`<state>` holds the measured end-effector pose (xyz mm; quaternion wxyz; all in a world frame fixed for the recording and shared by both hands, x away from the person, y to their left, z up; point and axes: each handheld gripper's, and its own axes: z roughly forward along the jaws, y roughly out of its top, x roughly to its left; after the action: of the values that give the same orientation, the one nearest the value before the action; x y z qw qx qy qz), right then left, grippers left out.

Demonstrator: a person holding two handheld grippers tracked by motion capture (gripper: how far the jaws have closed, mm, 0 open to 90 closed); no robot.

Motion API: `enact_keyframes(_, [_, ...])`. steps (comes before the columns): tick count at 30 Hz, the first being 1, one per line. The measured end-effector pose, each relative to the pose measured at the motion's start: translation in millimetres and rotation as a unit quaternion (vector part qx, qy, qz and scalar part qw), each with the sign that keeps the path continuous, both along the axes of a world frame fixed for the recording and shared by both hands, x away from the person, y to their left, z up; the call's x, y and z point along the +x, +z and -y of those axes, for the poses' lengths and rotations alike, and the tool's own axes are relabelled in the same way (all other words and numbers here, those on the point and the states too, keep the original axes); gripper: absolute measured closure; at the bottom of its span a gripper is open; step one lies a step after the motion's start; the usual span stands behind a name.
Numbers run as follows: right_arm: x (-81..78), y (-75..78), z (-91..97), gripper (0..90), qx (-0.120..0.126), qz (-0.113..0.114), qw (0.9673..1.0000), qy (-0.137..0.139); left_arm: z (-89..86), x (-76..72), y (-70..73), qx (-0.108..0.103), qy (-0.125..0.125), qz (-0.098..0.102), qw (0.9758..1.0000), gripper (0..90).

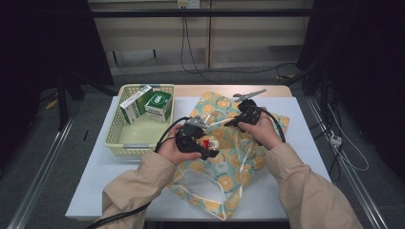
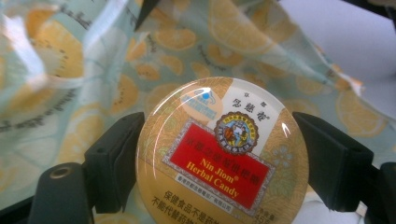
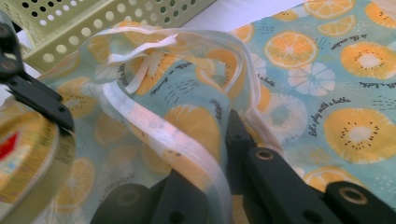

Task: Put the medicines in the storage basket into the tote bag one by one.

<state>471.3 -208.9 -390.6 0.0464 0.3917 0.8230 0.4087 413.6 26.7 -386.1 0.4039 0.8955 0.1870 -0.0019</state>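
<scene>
1. Two tools are working over a white bench [image 1: 305, 143]: the left tool [image 1: 210, 145] is clamping a round Nin Jiom Herbal Candy tin [image 2: 222, 154] by its rim, while the right tool [image 1: 234, 121] is pinching the white-edged mouth of a citrus-print drawstring bag [image 3: 196, 107].
2. The tin is sitting just beside the lifted bag opening, above the fabric lying on the bench.
3. The tin is looking rigid, light and glossy; its smooth curved edge is probably inviting slip, so gripping across the widest part seems safest.
4. The bag is appearing thin, soft and floppy; the hemmed rim with its cord is likely offering the firmest hold.
5. A perforated yellow basket [image 1: 125, 138] is holding two green-and-white boxes [image 1: 145, 105] at the left.
</scene>
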Motion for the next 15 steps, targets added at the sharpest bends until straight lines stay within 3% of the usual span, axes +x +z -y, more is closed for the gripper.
enact_keyframes(4, [-0.5, 1.3, 0.9, 88.7, 0.002, 0.002, 1.0, 0.0, 4.1, 0.9, -6.3, 0.002, 0.0, 0.0, 1.0, 20.5])
enact_keyframes(5, [-0.6, 1.6, 1.3, 88.7, 0.003, 0.002, 1.0, -0.001, 5.0, 0.5, -7.1, 0.012, 0.006, 0.004, 0.9999, 20.4])
enact_keyframes(7, [-0.8, 1.8, 1.9, 88.7, 0.002, 0.003, 1.0, -0.001, 6.8, 1.9, -11.2, 0.002, 0.003, -0.002, 1.0, 20.4])
enact_keyframes(10, [-1.4, 2.4, 2.1, 88.7, 0.001, 0.002, 1.0, 0.0, 8.9, 4.2, -15.7, 0.012, 0.018, 0.003, 0.9998, 20.5])
enact_keyframes(11, [-1.6, 2.8, 2.1, 88.7, 0.001, 0.003, 1.0, 0.0, 9.1, 6.5, -18.1, 0.003, 0.013, -0.003, 0.9999, 20.4])
enact_keyframes(15, [-2.8, 4.4, 1.4, 88.7, 0.003, 0.003, 1.0, 0.002, 11.8, 11.6, -23.1, 0.003, 0.03, 0.0, 0.9995, 20.4])
